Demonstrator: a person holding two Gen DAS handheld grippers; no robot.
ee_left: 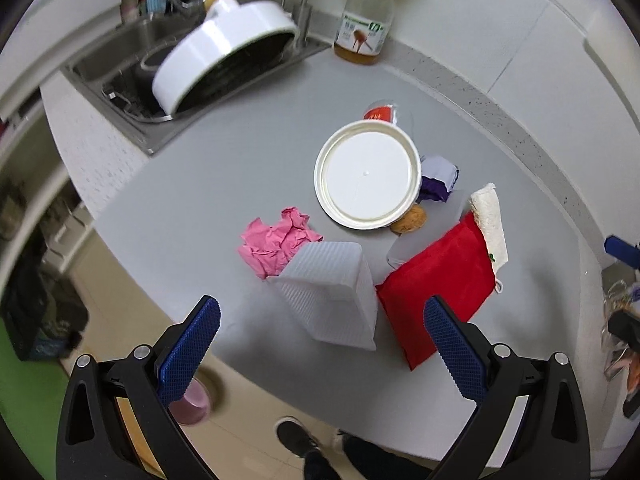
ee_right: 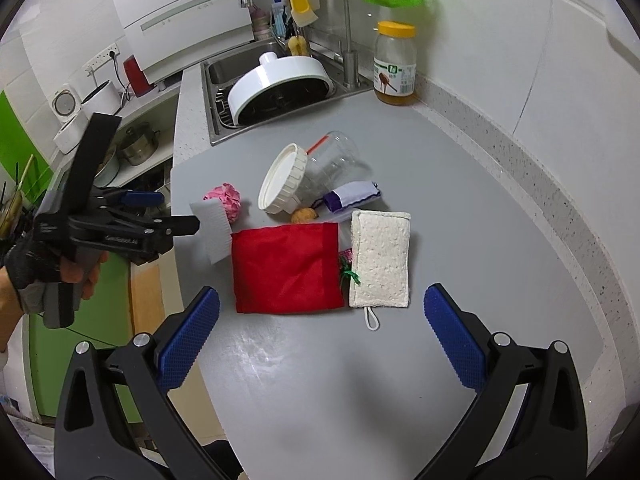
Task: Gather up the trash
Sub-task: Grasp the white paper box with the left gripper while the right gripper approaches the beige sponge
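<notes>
A crumpled pink paper lies on the grey counter. In front of it, tipped over, is a white ribbed plastic box. My left gripper is open, just short of the box, with a finger to each side and nothing held. In the right wrist view the same gripper reaches in from the left beside the box and the pink paper. My right gripper hangs open above the near edge of a red pouch. A clear jar with a white lid lies on its side.
A loofah sponge, a purple-and-white cloth and a small brown ball sit around the pouch. A honey jar stands by the wall. The sink holds a white round lid. The counter's edge drops off at left.
</notes>
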